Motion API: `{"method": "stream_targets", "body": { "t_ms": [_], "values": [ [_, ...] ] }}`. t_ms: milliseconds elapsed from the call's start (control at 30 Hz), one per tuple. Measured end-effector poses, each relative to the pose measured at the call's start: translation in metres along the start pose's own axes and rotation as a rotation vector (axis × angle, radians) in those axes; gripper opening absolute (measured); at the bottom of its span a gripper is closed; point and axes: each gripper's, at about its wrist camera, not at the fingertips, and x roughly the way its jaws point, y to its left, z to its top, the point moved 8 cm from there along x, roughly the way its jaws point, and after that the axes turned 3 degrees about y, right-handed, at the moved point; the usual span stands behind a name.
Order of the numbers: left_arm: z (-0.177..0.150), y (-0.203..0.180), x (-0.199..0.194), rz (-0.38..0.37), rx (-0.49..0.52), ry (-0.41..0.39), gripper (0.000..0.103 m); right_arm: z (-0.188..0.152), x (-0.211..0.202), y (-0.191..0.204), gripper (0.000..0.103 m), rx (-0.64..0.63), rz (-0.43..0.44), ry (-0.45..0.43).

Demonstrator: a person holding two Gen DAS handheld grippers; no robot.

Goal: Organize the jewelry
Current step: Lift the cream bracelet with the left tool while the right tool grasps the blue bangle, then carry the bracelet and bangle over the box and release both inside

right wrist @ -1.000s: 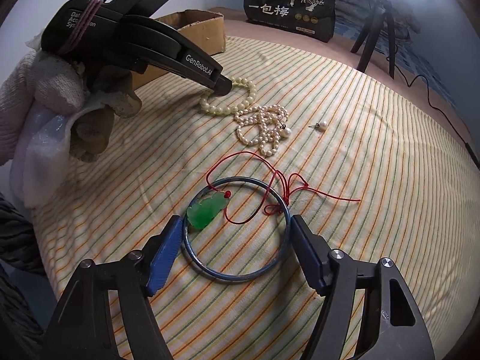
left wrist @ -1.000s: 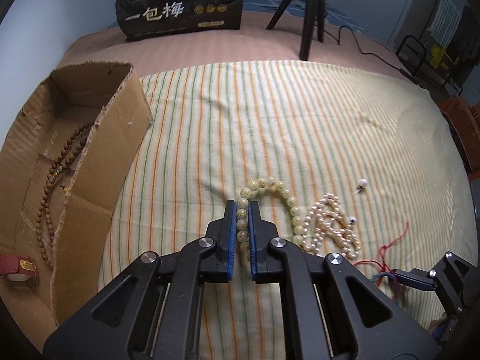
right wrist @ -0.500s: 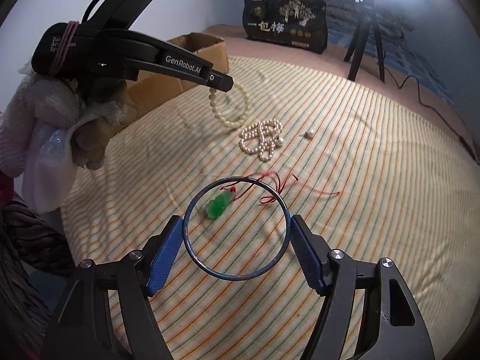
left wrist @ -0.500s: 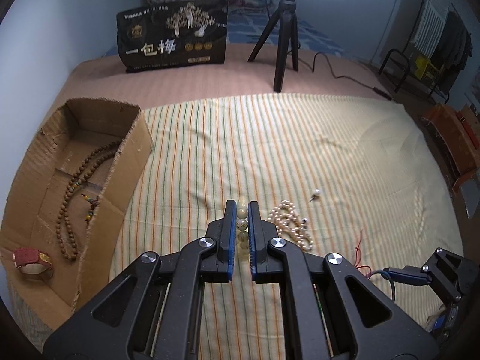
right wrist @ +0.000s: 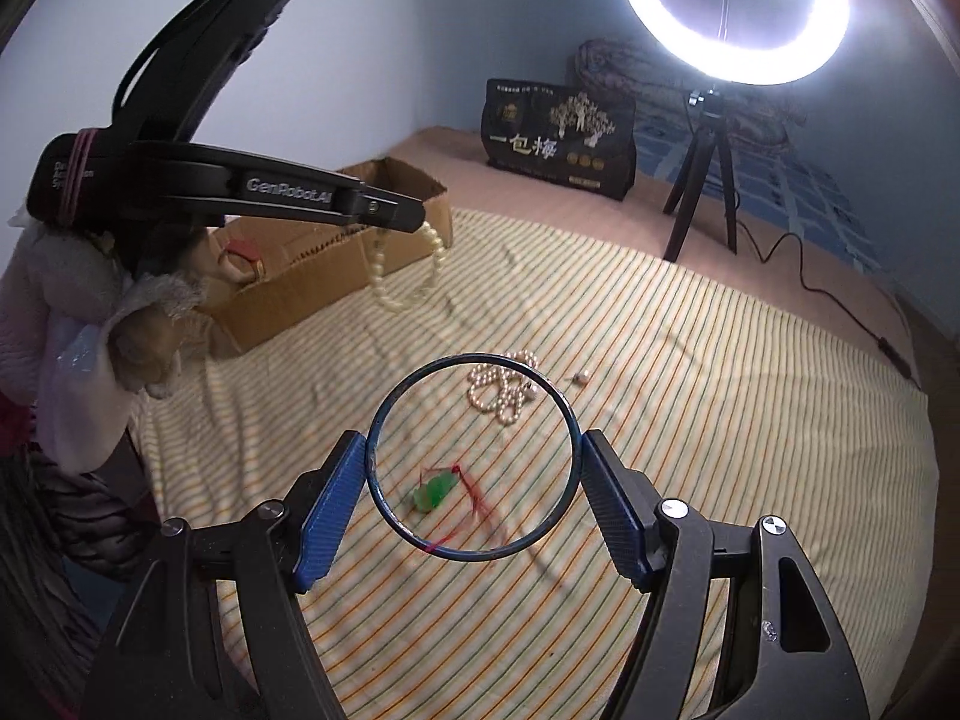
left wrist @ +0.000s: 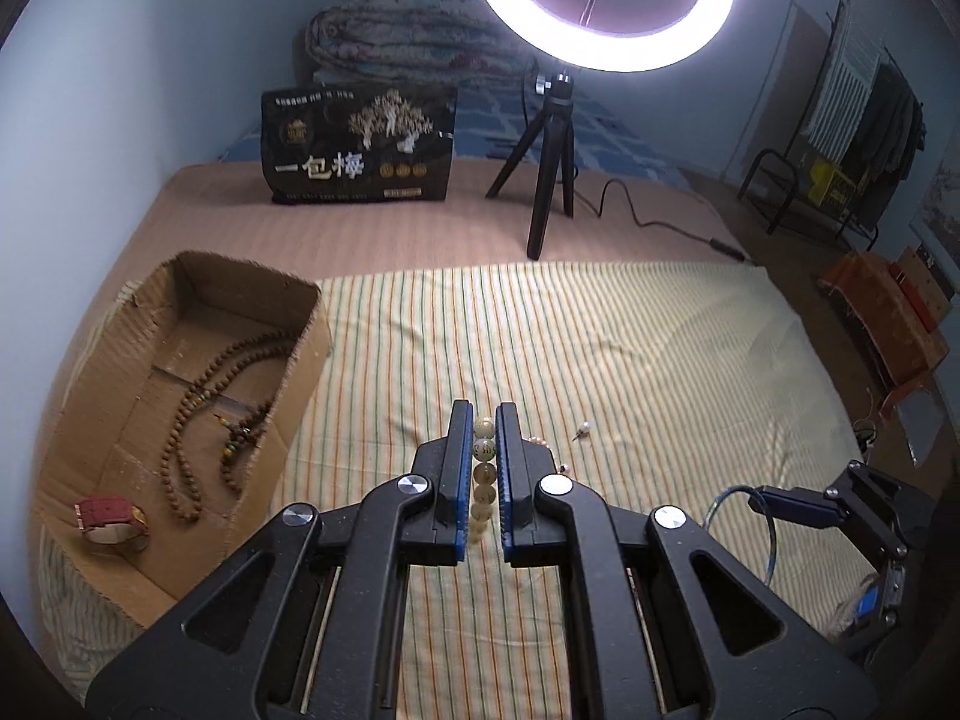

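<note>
- The bed sheet (left wrist: 630,348) is pale yellow with thin green and orange stripes.
- The cardboard box (left wrist: 90,396) at the left of the frame is brown.
- The long bead string (left wrist: 198,396) inside it is dark brown.
- The watch (left wrist: 111,519) in the box has a red strap.
- The bead bracelet (left wrist: 483,468) is creamy yellow.
- The left tool (left wrist: 483,420) is black with blue pads.
- The bangle (right wrist: 474,459) is dark blue.
- The right tool (right wrist: 474,462) is black with blue pads.
- The pendant (right wrist: 433,492) is bright green on a red cord.
- The pearl necklace (right wrist: 503,387) is pinkish white.
- The bag (left wrist: 360,144) at the upper middle is black with gold and white print.
- The ring light (left wrist: 603,0) glows white.
</note>
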Motion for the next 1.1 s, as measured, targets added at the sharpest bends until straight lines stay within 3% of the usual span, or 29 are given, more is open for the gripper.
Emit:
{"method": "stream_targets", "body": {
  "t_ms": [233, 533, 1100],
  "values": [
    [0.005, 0.017, -0.026, 0.005, -0.034, -0.036, 0.005, 0.015, -0.005, 0.002, 0.071, -0.019, 0.004, -0.015],
    [0.001, 0.07, -0.05, 0.063, -0.102, -0.071, 0.005, 0.042, -0.003, 0.021, 0.071, -0.054, 0.027, -0.026],
    [-0.024, 0.16, -0.068, 0.179, -0.187, -0.075, 0.005, 0.115, 0.044, 0.058, 0.071, -0.104, 0.078, -0.014]
  ]
}}
